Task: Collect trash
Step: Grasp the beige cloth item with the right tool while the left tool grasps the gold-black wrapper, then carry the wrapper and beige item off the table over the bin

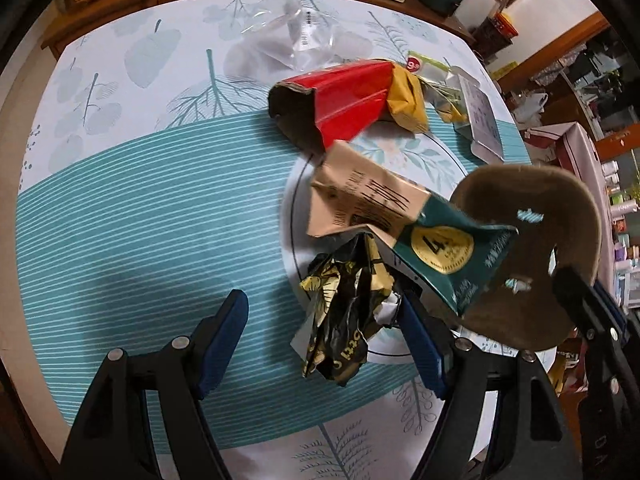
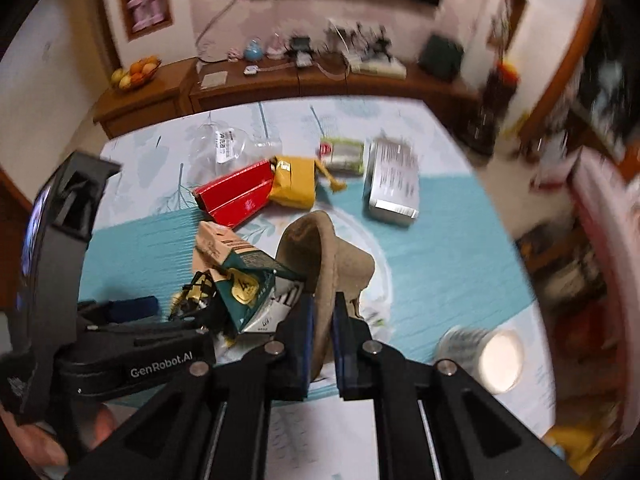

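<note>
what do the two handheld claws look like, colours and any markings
Both claws, left claw and right claw, have matte black angular linkage arms with silver round pivot pins and dark blue finger pads. The left claw's black body carries white "GenRobot.AI" lettering.

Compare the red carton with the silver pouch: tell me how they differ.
The red carton is glossy red with a torn-open end; the silver pouch is flat, metallic, with printed text. The red carton lies against a yellow packet; the silver pouch lies apart, alone. Both rest on the tablecloth, untouched by either gripper.
</note>
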`<state>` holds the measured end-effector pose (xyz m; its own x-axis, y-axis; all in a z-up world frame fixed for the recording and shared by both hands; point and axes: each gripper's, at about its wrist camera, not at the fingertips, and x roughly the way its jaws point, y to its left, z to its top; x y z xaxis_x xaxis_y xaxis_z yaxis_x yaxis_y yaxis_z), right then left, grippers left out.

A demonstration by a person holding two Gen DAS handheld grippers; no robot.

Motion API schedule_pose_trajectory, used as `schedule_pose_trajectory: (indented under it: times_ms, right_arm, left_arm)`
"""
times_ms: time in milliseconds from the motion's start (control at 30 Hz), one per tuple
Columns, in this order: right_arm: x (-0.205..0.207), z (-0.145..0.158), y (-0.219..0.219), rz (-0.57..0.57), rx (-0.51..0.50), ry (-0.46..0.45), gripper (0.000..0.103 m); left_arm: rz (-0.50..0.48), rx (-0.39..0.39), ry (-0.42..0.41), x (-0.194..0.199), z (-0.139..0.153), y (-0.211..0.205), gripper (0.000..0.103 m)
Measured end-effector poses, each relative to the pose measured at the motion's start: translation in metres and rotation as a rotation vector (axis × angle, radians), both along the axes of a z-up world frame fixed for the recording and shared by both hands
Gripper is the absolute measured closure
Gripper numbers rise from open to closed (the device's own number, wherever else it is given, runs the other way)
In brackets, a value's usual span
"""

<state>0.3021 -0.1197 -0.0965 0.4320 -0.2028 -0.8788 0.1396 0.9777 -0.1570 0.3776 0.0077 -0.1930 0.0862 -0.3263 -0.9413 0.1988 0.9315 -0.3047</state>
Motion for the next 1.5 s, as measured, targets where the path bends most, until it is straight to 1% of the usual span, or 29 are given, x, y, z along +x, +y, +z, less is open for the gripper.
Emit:
schedule_pose_trajectory:
  times_ms: [100, 133, 167, 200, 233, 300, 333, 533, 633, 767, 933, 1100, 1267, 1333, 1500]
  right_arm:
    - [-0.004, -0.001, 0.007, 0.037, -0.08, -0.014, 0.095]
    - [-0.006, -0.002, 0.009, 0.044, -0.107, -0.018, 0.095]
    - [-0.007, -0.003, 0.01, 0.047, -0.123, -0.02, 0.095]
    - [-0.008, -0.003, 0.011, 0.048, -0.141, -0.026, 0.095]
    - [-0.01, -0.002, 0.011, 0.048, -0.15, -0.031, 0.095]
    - [-0.013, 0.0, 0.01, 0.047, -0.158, -0.041, 0.095]
    - [-0.016, 0.001, 0.009, 0.047, -0.16, -0.048, 0.095]
    - [-0.032, 0.011, 0.006, 0.045, -0.162, -0.084, 0.095]
    - [-0.045, 0.017, 0.004, 0.047, -0.151, -0.101, 0.095]
    - [-0.067, 0.023, 0.003, 0.058, -0.128, -0.111, 0.095]
    - [-0.107, 0.025, -0.003, 0.075, -0.093, -0.113, 0.095]
    - [-0.148, 0.023, -0.015, 0.091, -0.046, -0.112, 0.095]
    - [-0.203, 0.022, -0.033, 0.126, 0.001, -0.119, 0.095]
    - [-0.226, 0.023, -0.041, 0.144, 0.019, -0.123, 0.095]
    - [-0.289, 0.025, -0.064, 0.193, 0.045, -0.123, 0.095]
  left_arm:
    - [-0.029, 0.005, 0.004, -0.004, -0.002, -0.006, 0.028]
    - [-0.044, 0.008, 0.012, -0.007, -0.004, -0.009, 0.031]
    - [-0.054, 0.01, 0.016, -0.01, -0.005, -0.01, 0.036]
    - [-0.063, 0.017, 0.018, -0.014, -0.006, -0.011, 0.054]
    - [-0.075, 0.035, 0.023, -0.018, -0.009, -0.013, 0.057]
    - [-0.072, 0.035, -0.015, -0.027, -0.005, -0.011, 0.059]
    - [-0.071, 0.041, -0.02, -0.032, -0.004, -0.01, 0.059]
    - [-0.04, 0.046, -0.003, -0.056, -0.001, 0.004, 0.06]
    - [-0.032, 0.042, -0.014, -0.072, 0.009, 0.011, 0.06]
    - [-0.028, 0.037, -0.036, -0.097, 0.03, 0.017, 0.06]
    - [-0.032, 0.038, -0.074, -0.136, 0.051, 0.01, 0.06]
    - [-0.035, 0.057, -0.136, -0.185, 0.073, -0.009, 0.06]
    - [-0.016, 0.082, -0.214, -0.25, 0.094, -0.029, 0.06]
    - [-0.004, 0.093, -0.237, -0.276, 0.098, -0.041, 0.06]
    - [0.006, 0.111, -0.261, -0.339, 0.099, -0.071, 0.06]
